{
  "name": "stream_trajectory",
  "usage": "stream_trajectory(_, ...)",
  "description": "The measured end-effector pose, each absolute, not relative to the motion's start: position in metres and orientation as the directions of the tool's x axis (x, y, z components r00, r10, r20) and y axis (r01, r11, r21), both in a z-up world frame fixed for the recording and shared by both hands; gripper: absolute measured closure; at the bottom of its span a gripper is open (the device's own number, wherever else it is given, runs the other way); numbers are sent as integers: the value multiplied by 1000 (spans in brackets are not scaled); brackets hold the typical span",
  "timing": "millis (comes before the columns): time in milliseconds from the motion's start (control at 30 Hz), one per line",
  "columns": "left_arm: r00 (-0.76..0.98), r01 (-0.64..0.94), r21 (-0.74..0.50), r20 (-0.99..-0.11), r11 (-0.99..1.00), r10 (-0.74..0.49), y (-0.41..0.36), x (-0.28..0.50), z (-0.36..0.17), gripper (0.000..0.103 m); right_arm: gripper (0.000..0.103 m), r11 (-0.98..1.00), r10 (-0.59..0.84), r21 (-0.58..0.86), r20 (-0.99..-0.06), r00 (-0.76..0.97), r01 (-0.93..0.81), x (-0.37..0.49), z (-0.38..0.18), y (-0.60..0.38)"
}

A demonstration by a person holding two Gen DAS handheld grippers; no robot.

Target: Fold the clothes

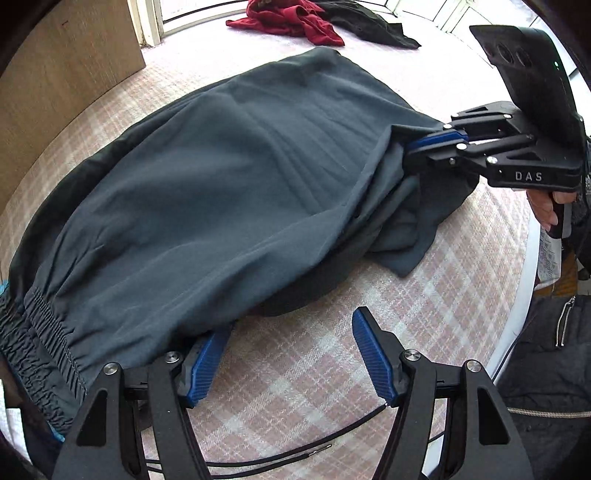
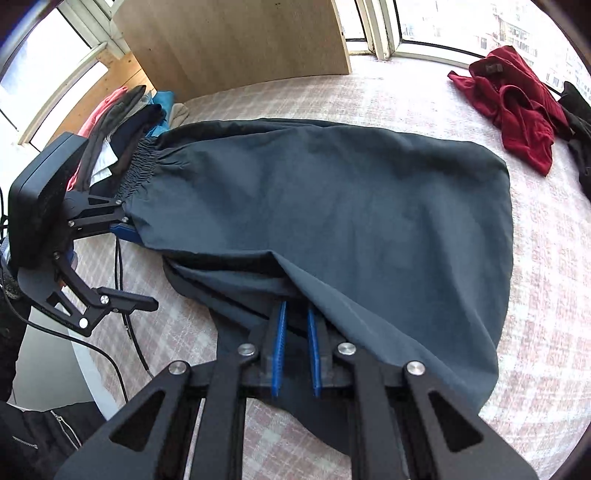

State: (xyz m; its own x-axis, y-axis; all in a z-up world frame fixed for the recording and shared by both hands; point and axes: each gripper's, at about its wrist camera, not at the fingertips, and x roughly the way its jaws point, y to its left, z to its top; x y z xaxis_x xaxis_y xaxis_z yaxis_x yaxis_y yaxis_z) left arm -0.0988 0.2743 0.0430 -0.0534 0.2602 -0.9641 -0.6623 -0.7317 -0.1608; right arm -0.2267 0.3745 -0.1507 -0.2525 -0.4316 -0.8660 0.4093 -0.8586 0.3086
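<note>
a dark slate-grey pair of thin woven trousers with an elastic waistband (image 1: pixel 207 192) lies spread across a pink-and-white checked cloth-covered desk (image 1: pixel 314 369), waistband toward a side stack of folded clothes in pink, grey, white and blue (image 2: pixel 122 122). the right tongs (image 2: pixel 295 325) are closed on a bunch of the trousers' fabric at the near edge, blue pads nearly together with cloth between them. the left tongs (image 1: pixel 291 332) stand wide open just beside the waistband end, one blue pad touching or slipping under the hem, nothing held.

judged from this, a fold is being set up or finished; either reading fits. to do it well, the gripped edge should be kept taut and level, carried over so hems meet squarely, while the free tongs pin or take the waistband corner so the slippery fabric does not drag. the loose flap bunched under the right tongs risks folding in crooked.

no containers show. a crumpled dark red garment (image 2: pixel 517 107) and a crumpled black garment (image 1: pixel 369 22) lie well apart at the desk's far side, near the window; a light wooden board (image 2: pixel 236 40) stands behind.
</note>
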Motion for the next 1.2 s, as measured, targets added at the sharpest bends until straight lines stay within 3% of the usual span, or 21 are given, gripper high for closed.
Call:
stream_trajectory(300,-55,-722,-143,-964,-677,262,290,-92,52,37,91,-865,-422,312,-877,-231,394,-235,-157,375)
stream_trajectory(500,-125,-586,-70,-977,-808,175,222,-130,56,38,91,-866,-407,298,-886,-220,402,-237,-161,373)
stream_trajectory(800,-124,-615,-149,-952,-774,281,212,-105,91,37,91,-857,-417,307,-885,-207,413,-238,-160,367)
stream_trajectory(1000,65,-707,-354,-895,-613,441,287,-87,66,37,91,-857,-414,308,-889,-196,413,-238,-163,366)
stream_trajectory(1200,94,-727,-326,-919,-604,382,321,-114,40,37,89,-847,-414,307,-893,-177,433,-226,-161,372)
